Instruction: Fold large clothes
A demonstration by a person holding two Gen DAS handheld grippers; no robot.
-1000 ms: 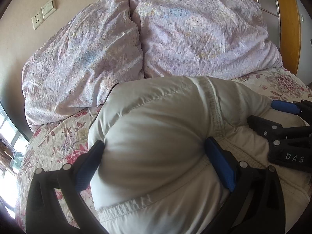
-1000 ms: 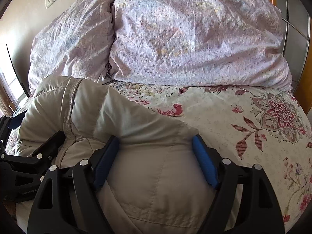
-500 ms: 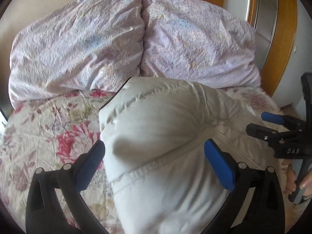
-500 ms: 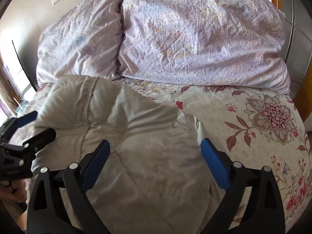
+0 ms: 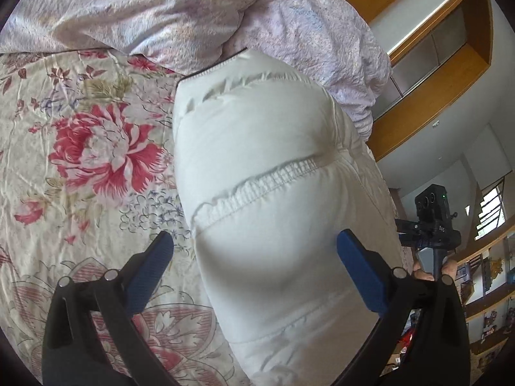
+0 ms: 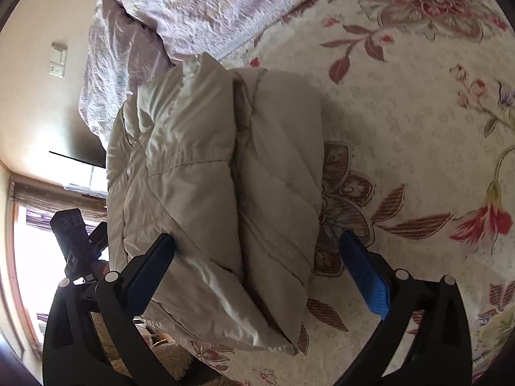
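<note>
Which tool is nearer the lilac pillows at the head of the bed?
Hard to call; probably the left. The left tool straddles the folded jacket, with the lilac pillows just beyond. The right tool sits at the jacket's bed-edge end.

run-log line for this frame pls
jacket: folded bundle on bed | left gripper: open, empty | right gripper: open, empty

Jacket (image 5: 273,193) bottom cut off; it hides the bedspread (image 5: 80,160) beneath
</note>
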